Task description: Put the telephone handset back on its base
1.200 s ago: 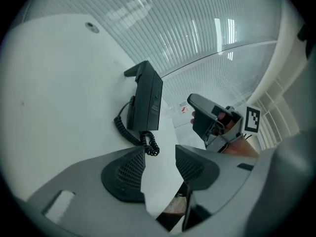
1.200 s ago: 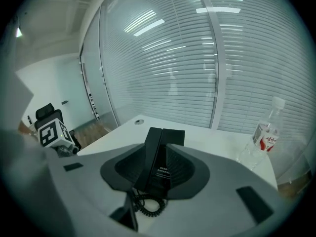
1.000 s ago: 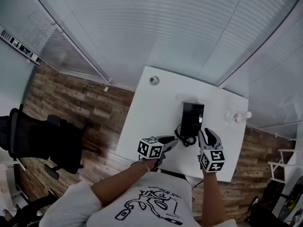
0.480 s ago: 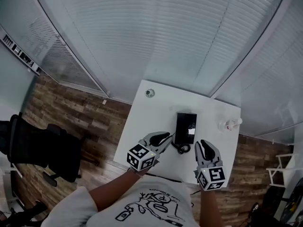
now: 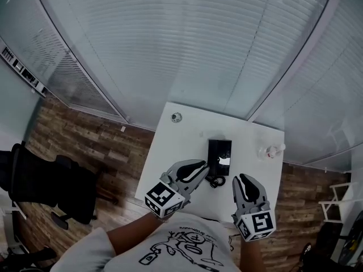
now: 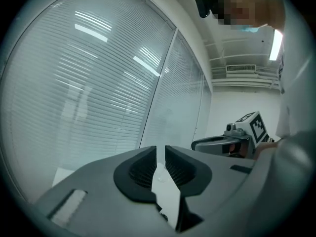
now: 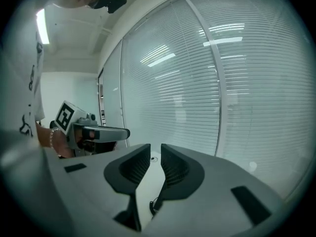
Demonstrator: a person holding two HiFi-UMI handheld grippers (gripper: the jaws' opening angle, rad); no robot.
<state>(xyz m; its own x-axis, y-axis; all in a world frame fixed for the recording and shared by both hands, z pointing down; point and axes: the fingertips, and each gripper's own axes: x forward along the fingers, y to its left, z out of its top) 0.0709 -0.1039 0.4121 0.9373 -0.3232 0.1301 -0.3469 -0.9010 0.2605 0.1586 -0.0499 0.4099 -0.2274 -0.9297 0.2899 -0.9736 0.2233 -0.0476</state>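
Both tongs are empty: the left tongs (image 5: 197, 165) and the right tongs (image 5: 243, 179) have just been closing, each down to a thin slit with nothing between the jaws. They hang in the air over the near edge of the white surface (image 5: 170, 140), pointing out toward the blinds (image 5: 187, 50) rather than down. At 12 o'clock from them, about the middle of the surface, sits the black telephone (image 5: 220, 154), its coiled cord (image 5: 215, 181) bunched at the 6 o'clock end. No handset lies apart on the surface. The handset (image 5: 214, 156) seems to rest along the telephone's 9 o'clock side, though from this height I cannot tell whether it is fully seated. My reading is that the placing step is over, or nearly so, with both hands clear of the work. If anything is left, the next move calls for bringing one pair of tongs down, opening them wide enough to span the handset, and pressing it square into the base without snagging the cord
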